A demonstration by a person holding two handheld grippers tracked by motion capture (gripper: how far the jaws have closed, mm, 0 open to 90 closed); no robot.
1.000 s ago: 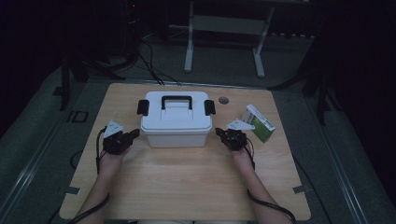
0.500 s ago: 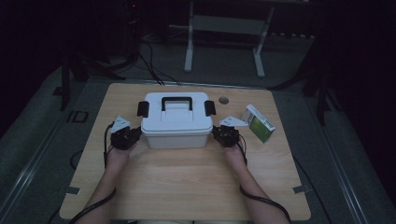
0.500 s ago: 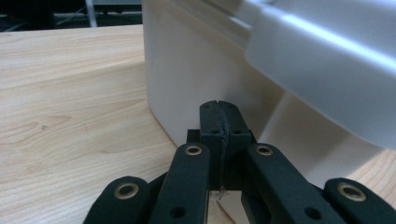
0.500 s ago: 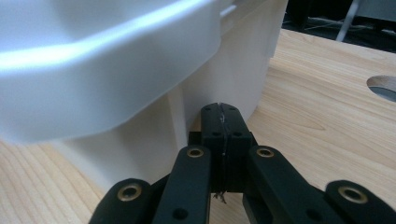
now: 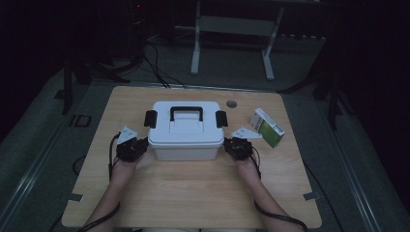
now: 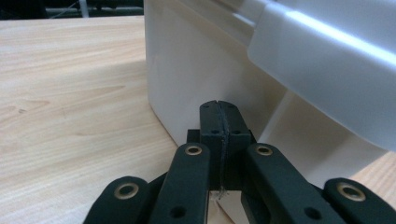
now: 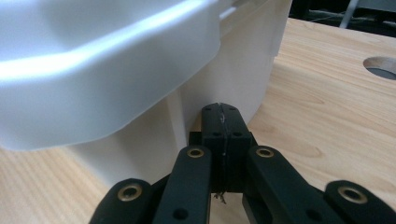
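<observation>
A white plastic box (image 5: 183, 133) with a black handle and black side latches sits in the middle of the wooden table (image 5: 193, 193). My left gripper (image 5: 141, 145) is at the box's left end, jaws shut and empty, tips close against the white wall (image 6: 187, 84) below the lid's overhang. My right gripper (image 5: 228, 146) mirrors it at the right end, also shut with nothing held, its tips (image 7: 222, 112) near the box wall (image 7: 224, 79) under the lid rim. Whether the tips touch the box I cannot tell.
A green and white carton (image 5: 267, 126) lies on the table right of the box, behind my right gripper. A round hole (image 5: 231, 103) is in the tabletop behind the box. A metal frame stands on the dark floor beyond the table.
Both grippers have moved inward from beside the box to its two ends. The box and carton have not moved.
</observation>
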